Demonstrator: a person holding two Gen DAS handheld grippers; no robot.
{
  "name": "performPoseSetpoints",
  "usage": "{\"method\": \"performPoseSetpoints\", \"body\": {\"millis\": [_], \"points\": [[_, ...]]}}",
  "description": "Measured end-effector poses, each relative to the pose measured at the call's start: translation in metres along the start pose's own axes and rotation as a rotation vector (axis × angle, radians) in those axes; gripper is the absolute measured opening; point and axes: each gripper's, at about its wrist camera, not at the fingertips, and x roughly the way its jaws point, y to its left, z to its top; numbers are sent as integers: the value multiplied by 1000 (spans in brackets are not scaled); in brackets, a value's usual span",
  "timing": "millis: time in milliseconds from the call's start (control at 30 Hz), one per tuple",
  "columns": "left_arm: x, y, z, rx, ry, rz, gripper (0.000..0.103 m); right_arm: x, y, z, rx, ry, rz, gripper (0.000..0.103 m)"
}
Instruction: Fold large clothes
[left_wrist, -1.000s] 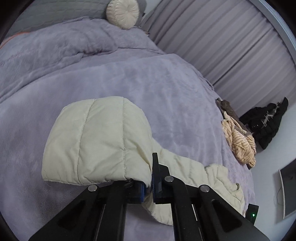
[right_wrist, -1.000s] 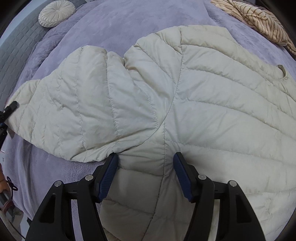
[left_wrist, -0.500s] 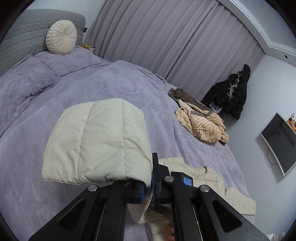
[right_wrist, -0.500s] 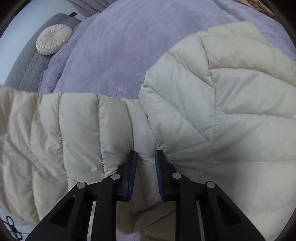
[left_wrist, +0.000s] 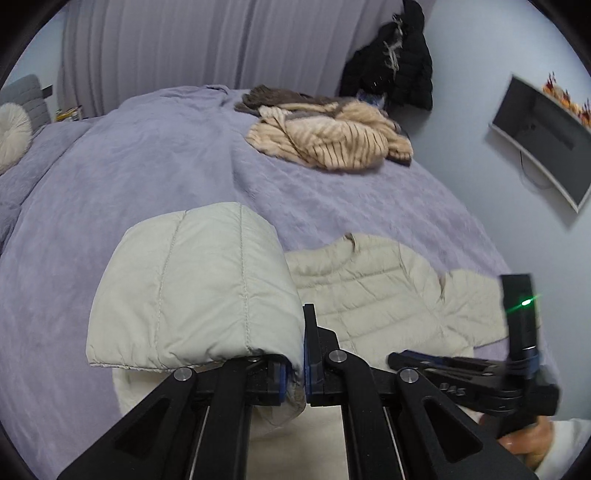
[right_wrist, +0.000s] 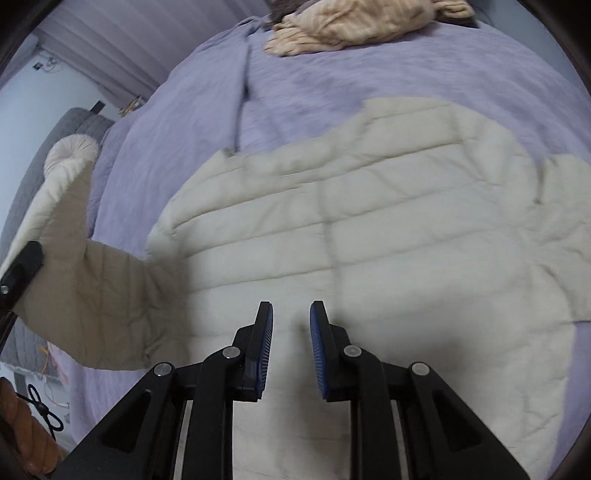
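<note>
The left hand-held gripper (left_wrist: 293, 363) is pinched shut on the puffy cream jacket's (right_wrist: 369, 236) soft, light sleeve cuff (left_wrist: 192, 295), the right hand-held gripper's (right_wrist: 291, 350) narrowly parted jaws seem empty above its body, spread on the bed (left_wrist: 129, 166) toward twelve o'clock.

Black hand-held gripper (right_wrist: 291, 339), blue ribbed pads (right_wrist: 266, 347), silver screws

Both wrist fisheyes look steeply down from close above the bed (left_wrist: 110, 166), sharing the cream quilted jacket (right_wrist: 369, 229) and striped garment (left_wrist: 332, 144).
</note>
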Motion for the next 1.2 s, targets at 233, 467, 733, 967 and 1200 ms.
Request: {"method": "performPoseSetpoints", "body": {"millis": [233,467,733,967,1200], "points": [[93,-71,-49,167,209,104,7,-33,-105,-25,121,23,-69,23],[96,-86,-71,222,191,171,102,-32,-133,-38,157,25,-44,57],[68,-81,-68,239,149,171,102,-42,-135,-38,144,18,-35,66],[-19,-11,-64,-11,19,190,102,-59,-89,-24,-22,-24,-79,73],[-12,108,-68,-257,53,503,102,-30,44,-20,-461,-52,-134,80]]}}
